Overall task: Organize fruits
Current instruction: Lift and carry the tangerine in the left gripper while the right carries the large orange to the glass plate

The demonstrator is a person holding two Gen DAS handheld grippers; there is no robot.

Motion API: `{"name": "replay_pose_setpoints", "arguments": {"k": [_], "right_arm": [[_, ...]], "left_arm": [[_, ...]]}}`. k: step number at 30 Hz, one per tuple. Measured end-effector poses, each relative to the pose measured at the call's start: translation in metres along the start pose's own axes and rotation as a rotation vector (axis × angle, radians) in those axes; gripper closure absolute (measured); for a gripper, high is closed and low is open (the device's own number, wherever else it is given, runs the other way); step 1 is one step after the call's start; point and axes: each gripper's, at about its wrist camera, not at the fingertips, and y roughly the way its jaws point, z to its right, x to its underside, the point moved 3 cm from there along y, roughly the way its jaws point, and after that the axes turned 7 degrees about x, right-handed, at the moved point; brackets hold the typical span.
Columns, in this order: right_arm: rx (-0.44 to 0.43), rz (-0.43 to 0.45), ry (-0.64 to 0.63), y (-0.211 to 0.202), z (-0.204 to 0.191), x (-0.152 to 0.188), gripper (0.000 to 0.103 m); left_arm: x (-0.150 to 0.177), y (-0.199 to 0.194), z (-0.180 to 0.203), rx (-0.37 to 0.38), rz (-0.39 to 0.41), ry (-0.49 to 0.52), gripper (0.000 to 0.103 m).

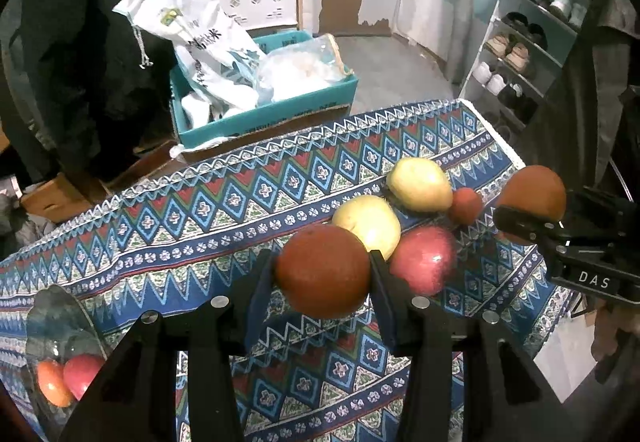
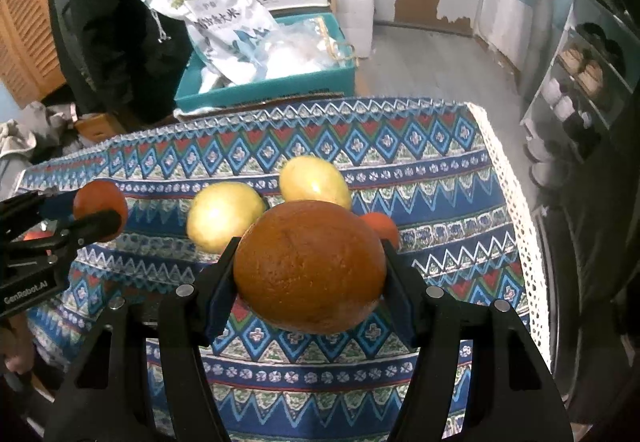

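Note:
My left gripper (image 1: 322,268) is shut on an orange (image 1: 324,270) and holds it above the patterned tablecloth (image 1: 200,226). My right gripper (image 2: 310,262) is shut on a larger orange (image 2: 310,266), also off the table. On the cloth lie two yellow fruits (image 1: 368,220) (image 1: 418,184), a red apple (image 1: 424,258) and a small orange fruit (image 1: 465,205). In the left wrist view the right gripper's orange (image 1: 534,194) shows at the right. In the right wrist view the left gripper's orange (image 2: 98,206) shows at the left. A glass bowl (image 1: 52,294) at the lower left holds an orange fruit and a red one.
Beyond the table's far edge stands a teal box (image 1: 264,114) with a white sack (image 1: 196,22) and plastic bags. A shoe rack (image 1: 520,42) stands at the right. A dark coat hangs at the left. The cloth's right edge (image 2: 516,202) drops off to the floor.

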Motion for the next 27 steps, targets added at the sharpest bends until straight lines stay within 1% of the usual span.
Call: {"name": "replay_pose_setpoints", "arguments": {"k": [9, 22, 27], "right_arm": [[-0.026, 0.054, -0.021, -0.024, -0.016, -0.011, 0.038], [-0.059, 0.107, -0.073, -0.051, -0.049, -0.023, 0.038], [-0.08, 0.128, -0.097, -0.061, -0.067, -0.028, 0.038]], "left_arm": [[0.002, -0.033, -0.004, 0.003, 0.044, -0.035, 0.056], [0.007, -0.078, -0.022, -0.053, 0.107, -0.066, 0.056], [0.012, -0.092, -0.031, -0.056, 0.121, -0.084, 0.056]]}}
